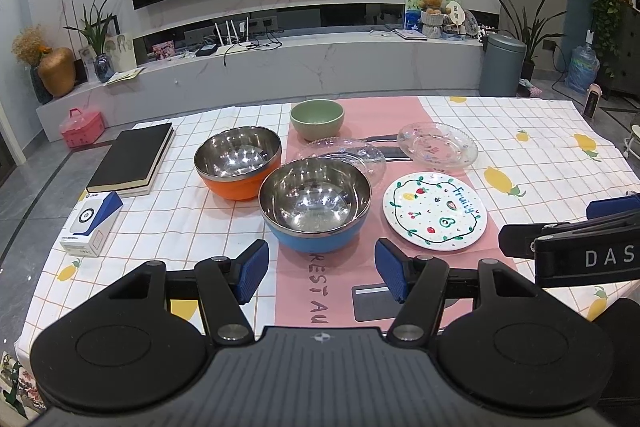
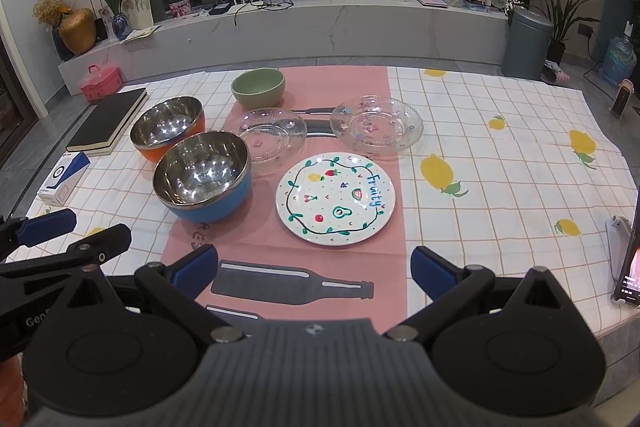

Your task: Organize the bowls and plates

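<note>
2 hand-held grippers spread, empty: left [image 1: 320,269] behind blue bowl [image 1: 316,205], right [image 2: 314,273] behind fruit plate [image 2: 336,198].

Blue bowl [image 1: 316,207] and orange bowl [image 1: 238,163]: mirror-bright steel inside, matt coloured outer shells. Green bowl [image 1: 317,119] smooth, low sheen. Two clear glass plates [image 2: 376,125] [image 2: 266,139], ribbed rims. Fruit-painted plate [image 2: 336,199] glossy, ceramic-looking. Tablecloth [image 2: 500,163] soft printed cloth. My left gripper [image 1: 320,269]: matt black plastic, ribbed blue pads [image 1: 394,275].
</note>
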{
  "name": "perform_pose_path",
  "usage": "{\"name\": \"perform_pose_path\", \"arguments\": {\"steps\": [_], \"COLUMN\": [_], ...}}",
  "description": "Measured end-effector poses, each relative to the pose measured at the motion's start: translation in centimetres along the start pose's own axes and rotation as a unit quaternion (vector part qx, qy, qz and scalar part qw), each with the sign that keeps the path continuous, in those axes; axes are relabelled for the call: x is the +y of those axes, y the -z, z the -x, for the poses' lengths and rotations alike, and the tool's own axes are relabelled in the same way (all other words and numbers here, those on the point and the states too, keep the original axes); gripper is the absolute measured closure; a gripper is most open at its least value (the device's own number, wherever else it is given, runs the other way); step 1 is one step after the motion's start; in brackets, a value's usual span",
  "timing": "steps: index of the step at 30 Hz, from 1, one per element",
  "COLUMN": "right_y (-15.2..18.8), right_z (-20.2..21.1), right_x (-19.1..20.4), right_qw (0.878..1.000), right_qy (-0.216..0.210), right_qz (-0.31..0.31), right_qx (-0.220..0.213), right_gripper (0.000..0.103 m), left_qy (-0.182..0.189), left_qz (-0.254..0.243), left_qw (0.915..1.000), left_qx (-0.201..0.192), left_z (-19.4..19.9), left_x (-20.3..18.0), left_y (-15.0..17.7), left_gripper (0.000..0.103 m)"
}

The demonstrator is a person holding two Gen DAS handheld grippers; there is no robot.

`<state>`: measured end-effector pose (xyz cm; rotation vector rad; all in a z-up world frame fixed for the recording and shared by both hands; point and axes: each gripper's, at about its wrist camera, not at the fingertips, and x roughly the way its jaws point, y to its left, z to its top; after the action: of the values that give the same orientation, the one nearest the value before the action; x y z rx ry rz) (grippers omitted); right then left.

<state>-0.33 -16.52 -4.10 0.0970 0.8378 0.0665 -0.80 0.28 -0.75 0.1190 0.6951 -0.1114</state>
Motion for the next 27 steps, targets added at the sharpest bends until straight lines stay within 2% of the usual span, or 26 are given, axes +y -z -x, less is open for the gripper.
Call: {"name": "perform_pose_path", "arguments": {"steps": [21,27], "right_y": [-0.1,-1.1], "right_z": [-1.4,-2.7], "right_x": [0.4,1.1], "right_qw": [1.0,0.999], "right_qy": [-0.012,-0.035], "right_qz": [-0.003,0.004], "right_qx": [0.021,0.016], "right_gripper": [0.003,0.003], "left_qy": [-0.003,-0.013], "left_qz": [0.018,0.016], "left_qw": [0.9996,0.9998], "left_qx": [0.02,0.003], "left_z": [-1.1,-1.7], "left_x": [1.5,2.8], "left_y": [-0.1,-1.2], "left_gripper": [0.031,0.031]}}
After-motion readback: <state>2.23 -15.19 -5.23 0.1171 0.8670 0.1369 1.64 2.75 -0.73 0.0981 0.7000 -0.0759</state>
